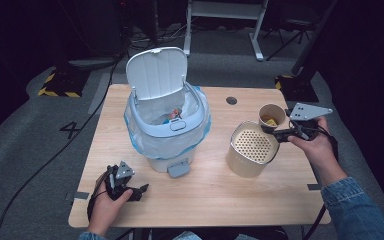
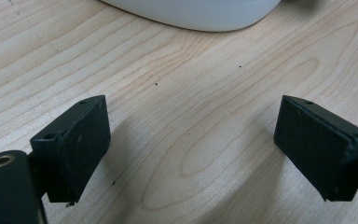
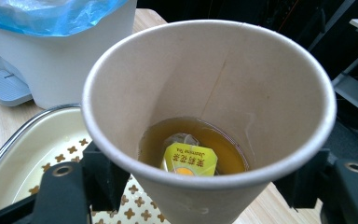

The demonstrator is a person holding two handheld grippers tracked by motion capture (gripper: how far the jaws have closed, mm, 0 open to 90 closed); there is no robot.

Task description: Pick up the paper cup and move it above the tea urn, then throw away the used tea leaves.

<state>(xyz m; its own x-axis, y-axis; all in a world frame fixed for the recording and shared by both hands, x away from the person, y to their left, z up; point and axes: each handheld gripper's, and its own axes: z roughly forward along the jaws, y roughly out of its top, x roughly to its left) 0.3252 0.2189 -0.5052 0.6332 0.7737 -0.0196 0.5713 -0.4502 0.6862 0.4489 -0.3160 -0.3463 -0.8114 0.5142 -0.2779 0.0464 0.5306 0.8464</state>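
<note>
A paper cup (image 3: pixel 242 93) holds brown tea and a tea bag with a yellow tag (image 3: pixel 189 160). My right gripper (image 3: pixel 205 184) is shut on the cup's sides. In the high view the cup (image 1: pixel 272 114) is at the far right rim of a cream round container with a perforated top (image 1: pixel 251 146), with the right gripper (image 1: pixel 276 131) beneath it. The container's patterned strainer (image 3: pixel 65 149) lies just below the cup. My left gripper (image 2: pixel 193 144) is open above bare wood, near the table's front left (image 1: pixel 139 190), with nothing between its jaws.
A white pedal bin (image 1: pixel 167 125) with its lid (image 1: pixel 156 72) raised and a blue liner bag stands left of centre; rubbish lies inside. Its pedal (image 1: pixel 179 168) faces the front edge. The bin's base (image 2: pixel 196 14) is just ahead of the left gripper. Wooden table (image 1: pixel 215 195).
</note>
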